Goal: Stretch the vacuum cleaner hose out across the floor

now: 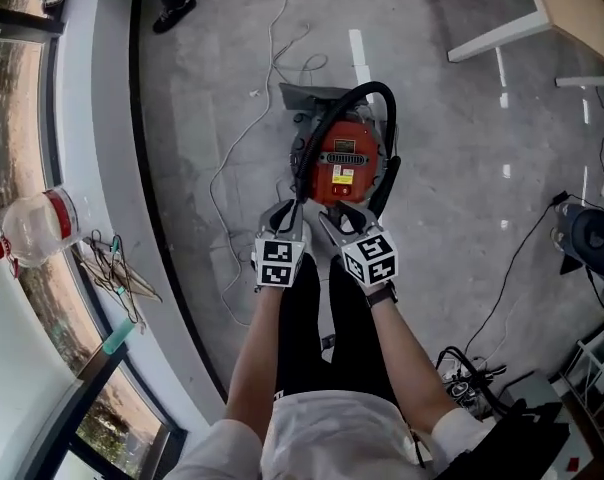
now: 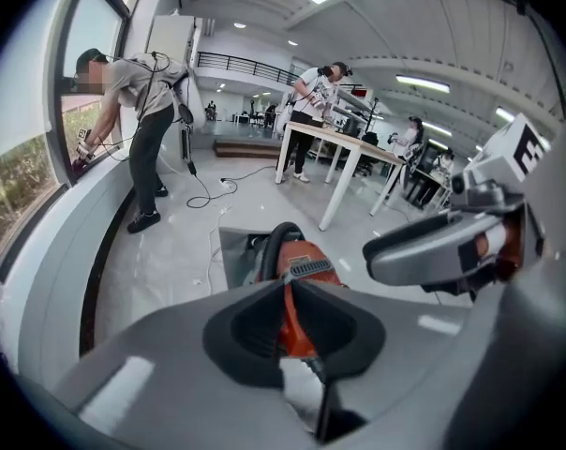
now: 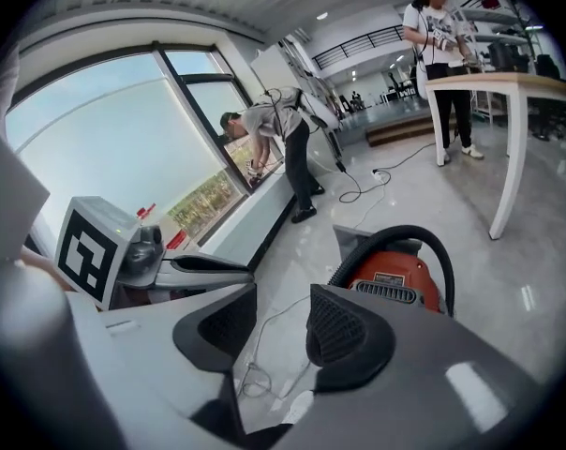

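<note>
The left gripper (image 1: 287, 214) has its jaws all but together, with nothing between them. The right gripper (image 1: 344, 215) beside it has its jaws apart and empty. Both hang just short of the orange vacuum cleaner (image 1: 344, 166), whose black hose (image 1: 368, 88) arches over its body on the grey floor (image 1: 462, 178).

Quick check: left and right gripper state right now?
Left gripper: shut, holding nothing.
Right gripper: open, nothing between its jaws.
</note>
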